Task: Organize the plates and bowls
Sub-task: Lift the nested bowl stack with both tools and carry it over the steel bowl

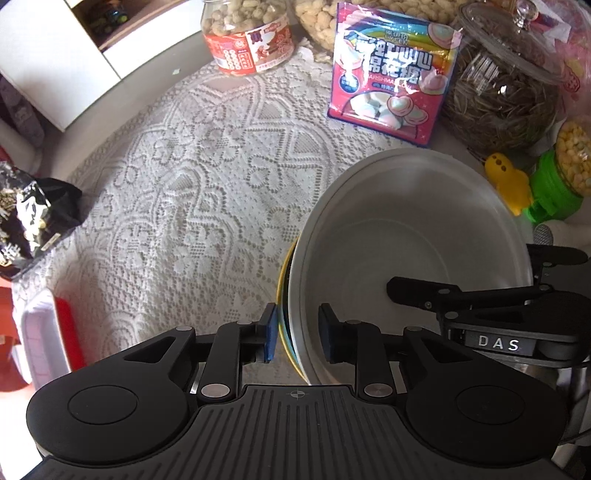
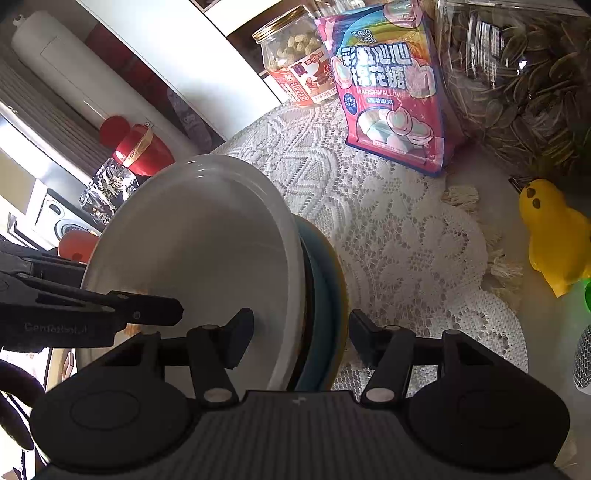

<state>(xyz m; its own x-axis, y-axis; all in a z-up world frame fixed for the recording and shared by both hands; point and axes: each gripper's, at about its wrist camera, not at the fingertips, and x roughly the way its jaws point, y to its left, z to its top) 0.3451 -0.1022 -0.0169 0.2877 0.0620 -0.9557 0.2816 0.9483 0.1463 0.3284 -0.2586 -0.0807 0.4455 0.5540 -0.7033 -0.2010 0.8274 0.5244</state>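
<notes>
A stack of dishes is held between both grippers above the lace tablecloth [image 1: 192,192]. On top is a white bowl [image 1: 410,236], with blue and yellow plates [image 1: 283,325] under it. My left gripper [image 1: 297,334] has its jaws around the stack's left rim, one pad outside and one inside the bowl. In the right wrist view the white bowl [image 2: 199,240] sits on the blue and yellow plates [image 2: 325,295], and my right gripper [image 2: 301,334] straddles the right rim with small gaps beside the pads. The right gripper also shows in the left wrist view [image 1: 480,295].
At the back stand a marshmallow bag [image 1: 391,70], a peanut jar [image 1: 247,33] and a glass jar of sunflower seeds [image 1: 506,81]. A yellow duck toy [image 2: 554,236] and a green-lidded jar [image 1: 565,173] are at the right. A dark snack bag [image 1: 33,218] lies at the left.
</notes>
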